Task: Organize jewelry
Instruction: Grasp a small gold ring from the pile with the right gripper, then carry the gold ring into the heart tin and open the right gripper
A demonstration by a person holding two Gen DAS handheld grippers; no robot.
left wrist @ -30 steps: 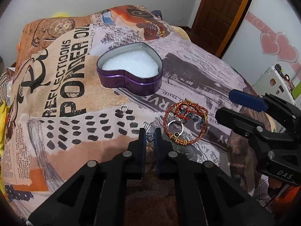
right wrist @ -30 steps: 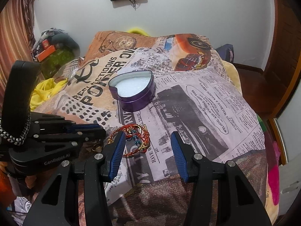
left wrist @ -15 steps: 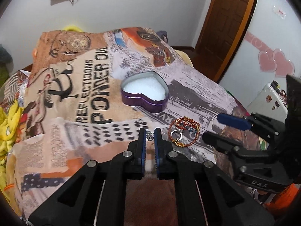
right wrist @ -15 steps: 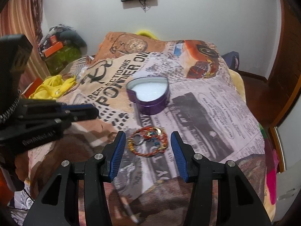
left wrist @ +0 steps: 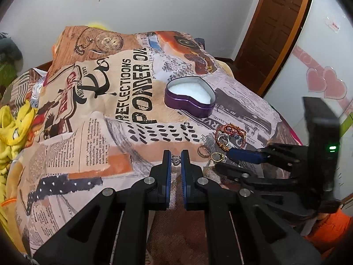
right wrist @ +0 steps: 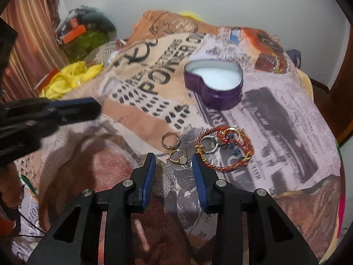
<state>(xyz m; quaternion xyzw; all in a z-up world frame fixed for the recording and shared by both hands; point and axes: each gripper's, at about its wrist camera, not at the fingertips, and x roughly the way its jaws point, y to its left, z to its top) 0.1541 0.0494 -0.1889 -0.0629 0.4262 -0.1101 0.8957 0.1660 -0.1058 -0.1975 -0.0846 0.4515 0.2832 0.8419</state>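
Left wrist view: a small silvery ring [left wrist: 175, 159] sits pinched between the clenched left tongs [left wrist: 175, 161], lifted off the bed cover [left wrist: 88, 132]. Its likely home, the purple heart tin [left wrist: 189, 98], lies open well beyond. Right tongs [right wrist: 173, 162] are closing above a gold ring [right wrist: 177, 156], not yet touching it, with another band [right wrist: 170, 140] and a red beaded bracelet [right wrist: 225, 149] just beside. Next calls for carrying the silvery ring over the tin's white pad.

Heart tin [right wrist: 217, 85] on bedspread [right wrist: 286, 119], bracelet [right wrist: 225, 150] nearer, two rings [right wrist: 171, 141] left of bracelet
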